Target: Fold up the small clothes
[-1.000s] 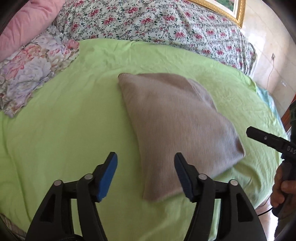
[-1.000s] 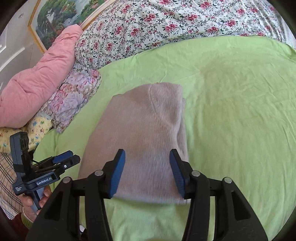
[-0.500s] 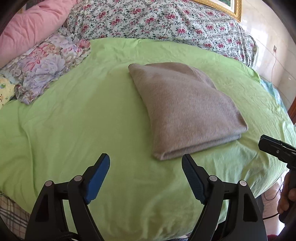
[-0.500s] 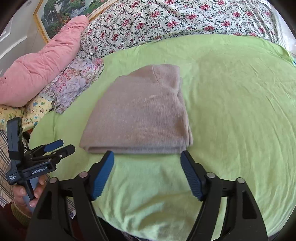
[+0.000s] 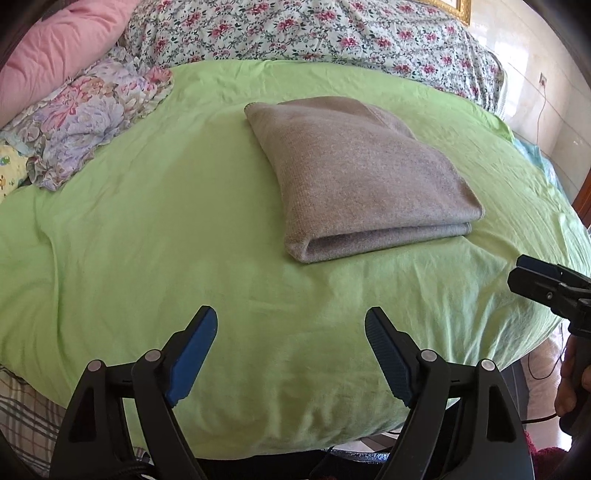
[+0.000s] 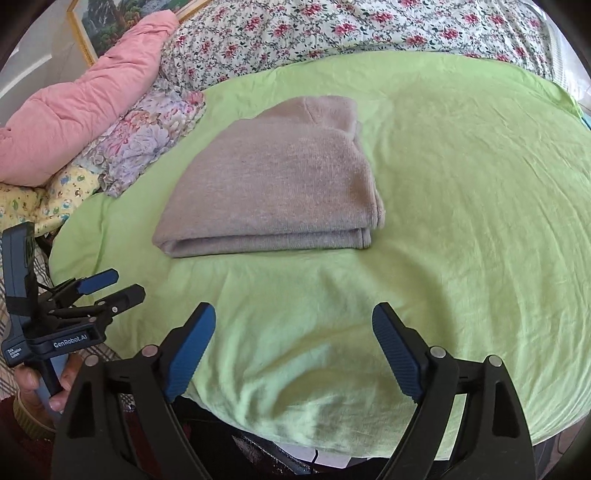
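A grey-brown knit garment [image 5: 354, 177] lies folded into a flat rectangle on the green sheet [image 5: 184, 229]; it also shows in the right wrist view [image 6: 280, 184]. My left gripper [image 5: 291, 328] is open and empty, held back near the bed's front edge, well short of the garment. My right gripper [image 6: 293, 325] is open and empty, also back near the front edge. In the right wrist view the left gripper [image 6: 110, 286] shows at the far left, off the bed.
A pink pillow [image 6: 85, 99] and floral cushions [image 5: 81, 122] lie at the left. A rose-print quilt [image 5: 314, 33] runs along the back. A framed picture [image 6: 110, 22] hangs on the wall. The bed's edge drops off just below both grippers.
Both grippers have pulled back from the folded garment toward the bed's front edge and opened wider. The garment stays folded in place.
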The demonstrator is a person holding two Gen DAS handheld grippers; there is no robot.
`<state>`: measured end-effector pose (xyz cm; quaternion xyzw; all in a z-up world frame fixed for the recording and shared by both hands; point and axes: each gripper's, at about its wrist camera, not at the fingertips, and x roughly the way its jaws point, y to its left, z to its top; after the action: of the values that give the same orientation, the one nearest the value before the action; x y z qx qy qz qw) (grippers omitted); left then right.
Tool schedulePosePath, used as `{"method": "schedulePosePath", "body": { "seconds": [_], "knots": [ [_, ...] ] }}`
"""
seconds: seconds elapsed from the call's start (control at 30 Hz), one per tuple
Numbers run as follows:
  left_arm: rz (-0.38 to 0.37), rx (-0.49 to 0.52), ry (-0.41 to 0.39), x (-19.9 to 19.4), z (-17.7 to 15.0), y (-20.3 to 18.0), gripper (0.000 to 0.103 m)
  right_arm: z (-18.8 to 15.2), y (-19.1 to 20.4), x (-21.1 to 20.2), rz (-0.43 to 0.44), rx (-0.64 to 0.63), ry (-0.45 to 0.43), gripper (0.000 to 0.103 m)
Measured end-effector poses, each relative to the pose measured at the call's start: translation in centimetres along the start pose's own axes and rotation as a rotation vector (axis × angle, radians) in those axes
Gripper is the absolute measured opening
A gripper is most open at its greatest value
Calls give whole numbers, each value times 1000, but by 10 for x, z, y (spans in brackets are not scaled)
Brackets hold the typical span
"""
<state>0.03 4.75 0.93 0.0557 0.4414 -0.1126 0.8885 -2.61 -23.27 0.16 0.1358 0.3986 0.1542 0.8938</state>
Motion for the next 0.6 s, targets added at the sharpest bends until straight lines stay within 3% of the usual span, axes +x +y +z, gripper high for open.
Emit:
{"method": "schedulePosePath", "body": {
  "seconds": [0.6],
  "knots": [
    [35,58,-70,-8,42,-5,89,32,17,8,-26,-98,14,93]
  ]
}}
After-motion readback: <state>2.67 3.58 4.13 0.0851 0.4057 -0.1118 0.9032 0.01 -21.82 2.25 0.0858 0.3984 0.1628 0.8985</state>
